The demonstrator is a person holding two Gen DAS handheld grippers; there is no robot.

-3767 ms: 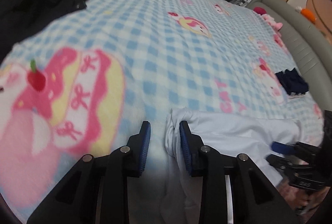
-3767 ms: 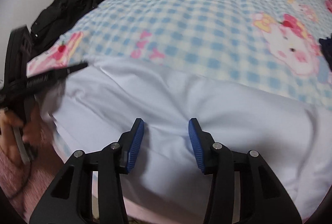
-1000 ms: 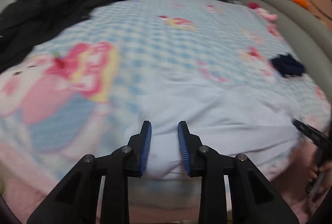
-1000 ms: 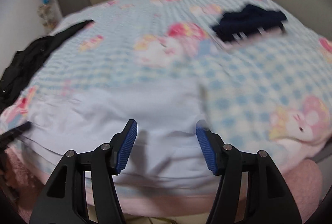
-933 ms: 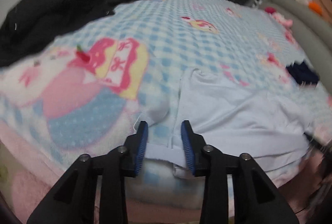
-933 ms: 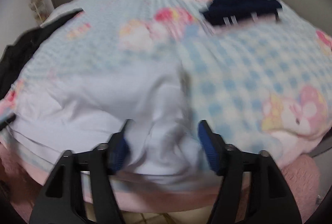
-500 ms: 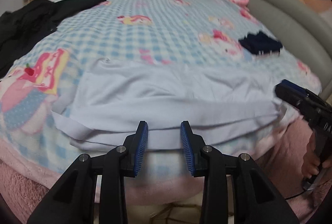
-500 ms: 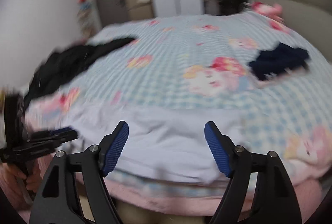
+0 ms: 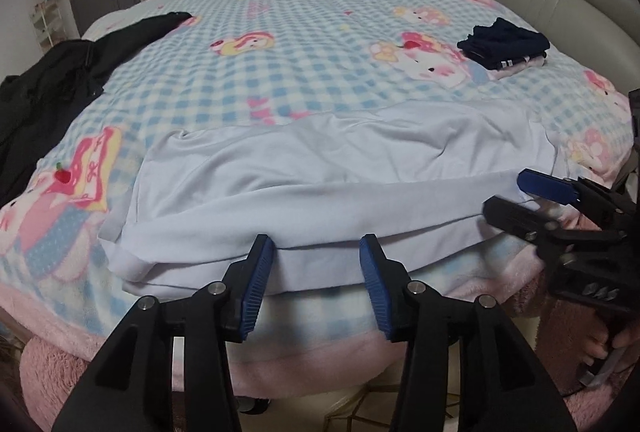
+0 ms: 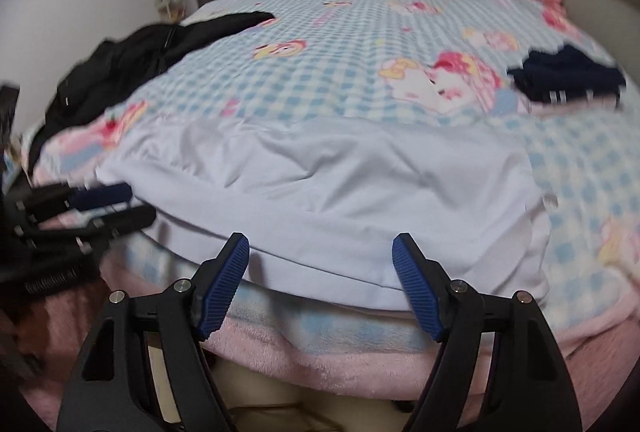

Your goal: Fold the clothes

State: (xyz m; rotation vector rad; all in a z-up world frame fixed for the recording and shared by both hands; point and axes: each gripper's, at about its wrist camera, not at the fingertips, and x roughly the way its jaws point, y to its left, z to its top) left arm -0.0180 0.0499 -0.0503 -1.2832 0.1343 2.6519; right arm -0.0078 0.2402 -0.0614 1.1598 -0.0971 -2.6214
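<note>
A: Nearest? 
B: Left gripper (image 9: 316,268) and right gripper (image 10: 320,268) — jaws apart, just widened, nothing between them.

A: Beyond? 
B: Folded white garment (image 9: 340,175) at the blanket's (image 9: 304,71) near edge; dark folded clothes (image 9: 504,43) far right — black jacket (image 9: 60,71) far left.

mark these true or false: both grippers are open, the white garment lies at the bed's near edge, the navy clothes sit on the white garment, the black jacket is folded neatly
1. Both grippers are open: true. The left gripper and right gripper grip nothing.
2. The white garment lies at the near edge of the bed: true.
3. The navy clothes sit on the white garment: false. They lie apart, farther back on the blanket.
4. The black jacket is folded neatly: false. It lies crumpled.
</note>
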